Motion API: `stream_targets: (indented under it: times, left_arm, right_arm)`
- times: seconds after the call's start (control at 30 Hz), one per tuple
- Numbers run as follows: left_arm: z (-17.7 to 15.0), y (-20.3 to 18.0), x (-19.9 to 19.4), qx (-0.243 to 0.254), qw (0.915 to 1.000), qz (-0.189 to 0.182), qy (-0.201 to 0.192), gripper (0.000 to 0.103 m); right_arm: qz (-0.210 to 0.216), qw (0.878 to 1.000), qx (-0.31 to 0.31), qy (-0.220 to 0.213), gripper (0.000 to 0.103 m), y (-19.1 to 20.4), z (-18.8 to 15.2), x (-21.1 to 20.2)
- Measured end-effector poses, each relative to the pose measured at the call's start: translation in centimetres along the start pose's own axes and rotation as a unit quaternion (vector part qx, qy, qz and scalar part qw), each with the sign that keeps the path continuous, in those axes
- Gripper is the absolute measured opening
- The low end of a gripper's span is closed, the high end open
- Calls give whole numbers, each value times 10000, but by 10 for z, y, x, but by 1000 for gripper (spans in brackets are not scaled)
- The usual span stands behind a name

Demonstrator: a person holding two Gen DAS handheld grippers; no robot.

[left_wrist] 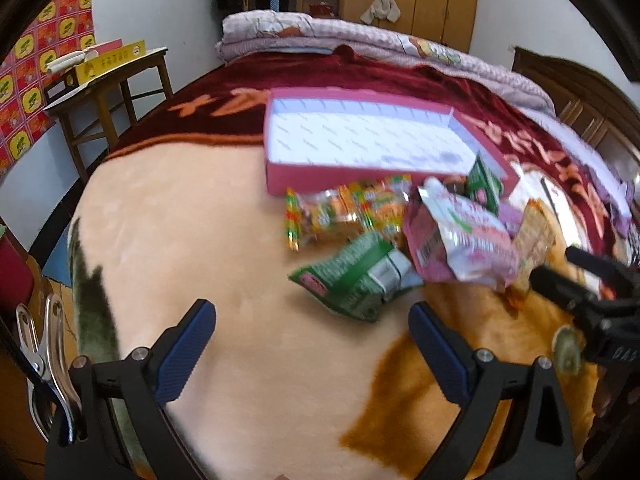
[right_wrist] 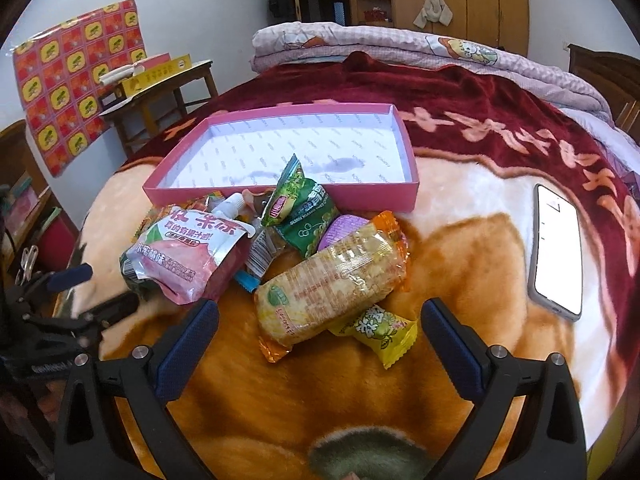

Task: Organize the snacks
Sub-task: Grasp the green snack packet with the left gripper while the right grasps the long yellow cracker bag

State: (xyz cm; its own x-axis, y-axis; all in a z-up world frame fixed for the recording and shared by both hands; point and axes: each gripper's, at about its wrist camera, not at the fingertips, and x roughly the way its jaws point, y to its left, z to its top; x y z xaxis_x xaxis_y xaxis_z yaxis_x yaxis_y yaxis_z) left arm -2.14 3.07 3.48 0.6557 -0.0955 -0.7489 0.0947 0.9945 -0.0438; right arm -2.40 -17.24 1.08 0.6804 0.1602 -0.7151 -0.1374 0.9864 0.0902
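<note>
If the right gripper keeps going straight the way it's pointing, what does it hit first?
Most likely the long cracker pack, which lies straight ahead of the open right gripper; the small yellow candy sits close beside it, though depth is unclear.

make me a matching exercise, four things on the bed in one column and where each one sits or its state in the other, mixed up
Things:
1. pink box
2. phone
3. cracker pack
4. yellow candy

Places or states:
A. lying apart to the right, screen lit
B. tucked against the near end of the long pack
C. open and empty, behind the pile
D. long, clear wrap with orange ends, at the front of the pile

Pairs: 1-C, 2-A, 3-D, 4-B
</note>
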Motion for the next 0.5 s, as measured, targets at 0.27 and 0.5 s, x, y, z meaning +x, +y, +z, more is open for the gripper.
stream_targets:
  times: [0.27,0.5]
  left_arm:
    - [8,-7,4,21,9998,-170,-59,92]
    - [10,-28,10,448,9985,-185,-240,81]
  right_arm:
    - [170,9998,53,82,101,2,-1,14]
    - [298,9992,252,-12,93,-4,4,12]
